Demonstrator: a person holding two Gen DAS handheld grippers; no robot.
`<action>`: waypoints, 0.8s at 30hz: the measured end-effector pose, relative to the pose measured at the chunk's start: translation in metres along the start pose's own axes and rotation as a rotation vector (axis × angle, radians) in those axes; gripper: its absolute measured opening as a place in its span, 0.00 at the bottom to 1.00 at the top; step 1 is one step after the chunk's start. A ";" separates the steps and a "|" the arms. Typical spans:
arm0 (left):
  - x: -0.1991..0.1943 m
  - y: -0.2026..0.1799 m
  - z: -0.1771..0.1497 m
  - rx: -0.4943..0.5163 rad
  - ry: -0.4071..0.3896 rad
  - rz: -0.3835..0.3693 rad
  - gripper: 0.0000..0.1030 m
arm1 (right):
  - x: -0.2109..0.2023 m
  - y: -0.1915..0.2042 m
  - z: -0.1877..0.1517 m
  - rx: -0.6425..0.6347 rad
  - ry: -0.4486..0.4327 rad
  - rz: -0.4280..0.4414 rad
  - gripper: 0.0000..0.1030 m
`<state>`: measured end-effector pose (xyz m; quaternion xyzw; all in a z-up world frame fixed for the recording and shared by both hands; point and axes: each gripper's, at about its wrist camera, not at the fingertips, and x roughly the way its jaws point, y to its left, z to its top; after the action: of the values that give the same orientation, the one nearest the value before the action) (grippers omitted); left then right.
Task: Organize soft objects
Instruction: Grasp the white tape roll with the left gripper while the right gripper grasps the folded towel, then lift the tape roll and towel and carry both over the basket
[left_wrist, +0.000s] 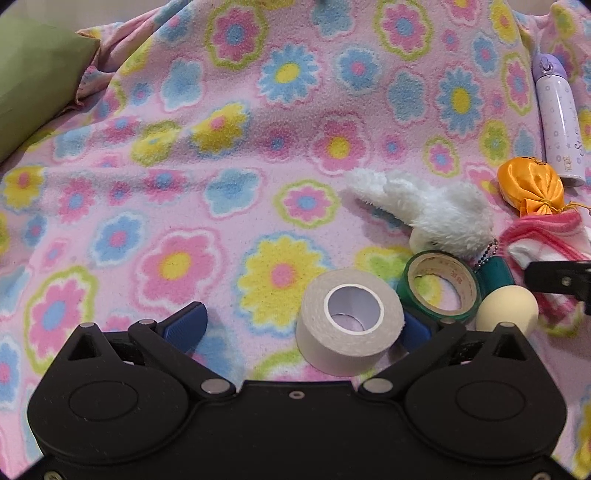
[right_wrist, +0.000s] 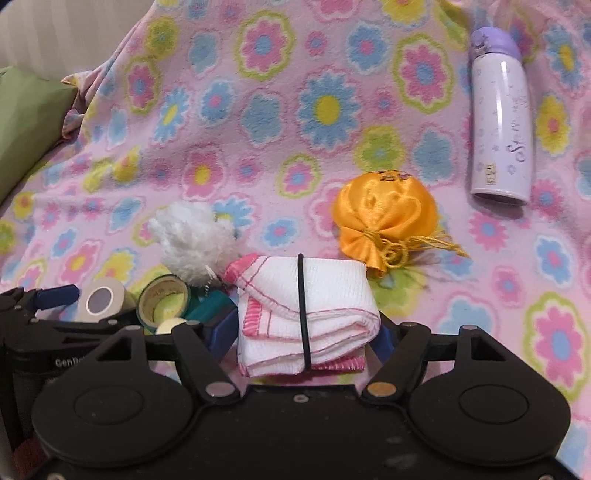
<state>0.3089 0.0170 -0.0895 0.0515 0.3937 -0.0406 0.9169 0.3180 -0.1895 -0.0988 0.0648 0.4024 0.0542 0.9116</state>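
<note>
- A cluster is gathered beside the white plush toy (right_wrist: 194, 242): white tape roll (left_wrist: 349, 319), green tape roll (left_wrist: 439, 286), cream sponge (left_wrist: 506, 308).
- The banded folded cloth (right_wrist: 306, 315) is clamped by the right gripper (right_wrist: 306, 334), just beside the plush.
- The left gripper (left_wrist: 299, 326) is spread wide around the white tape, gripping nothing.
- The orange satin pouch (right_wrist: 384, 218), beyond the plush, seems left to be sorted.

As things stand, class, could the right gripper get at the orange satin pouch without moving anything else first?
Probably not. The folded white cloth sits between the right gripper's fingers, and the orange satin pouch lies just beyond it on the blanket. The cloth would need to be set aside or carried away first.
</note>
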 end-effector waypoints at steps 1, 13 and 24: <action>0.000 0.000 0.000 0.001 -0.001 0.002 0.98 | -0.003 -0.001 -0.002 -0.001 -0.004 -0.008 0.70; -0.016 -0.012 -0.002 0.070 -0.026 -0.043 0.62 | -0.035 -0.025 -0.024 0.049 -0.008 -0.027 0.70; -0.034 -0.020 -0.004 0.118 -0.026 -0.059 0.46 | -0.061 -0.026 -0.032 0.060 -0.030 -0.023 0.70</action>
<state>0.2806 -0.0016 -0.0692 0.0935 0.3802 -0.0915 0.9156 0.2542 -0.2217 -0.0800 0.0885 0.3909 0.0308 0.9156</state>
